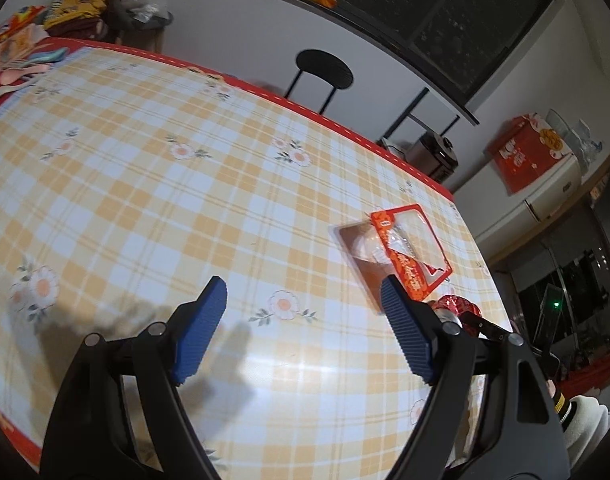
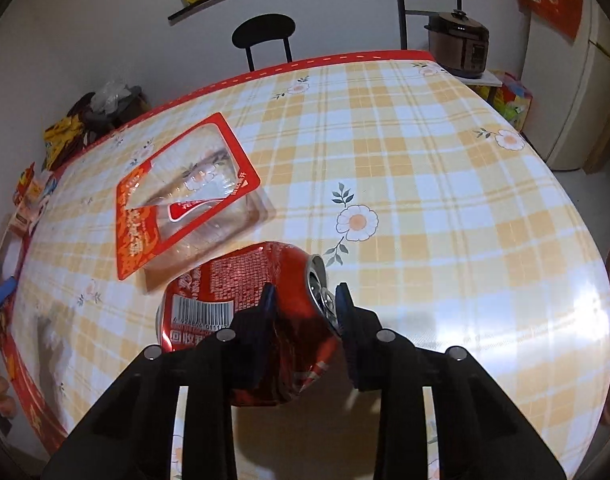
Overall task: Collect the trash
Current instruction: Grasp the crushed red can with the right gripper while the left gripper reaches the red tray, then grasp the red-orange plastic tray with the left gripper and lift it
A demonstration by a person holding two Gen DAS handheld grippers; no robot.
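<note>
Gripping the dented can (image 2: pixel 241 312), the right gripper (image 2: pixel 303 300) is clamping near its top, tray (image 2: pixel 185 196) at eleven o'clock. The left gripper (image 1: pixel 303 300) is hanging released over the table (image 1: pixel 145 160); there the can is barely peeking out.

Both wrist views close, angled down over checked table (image 1: pixel 145 160), sharing red-framed tray (image 1: pixel 409 248).

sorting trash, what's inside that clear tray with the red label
Through the clear plastic tray only the loose red-edged film and the checked tablecloth show; no food is visible. The crushed red can covers its near corner.
</note>
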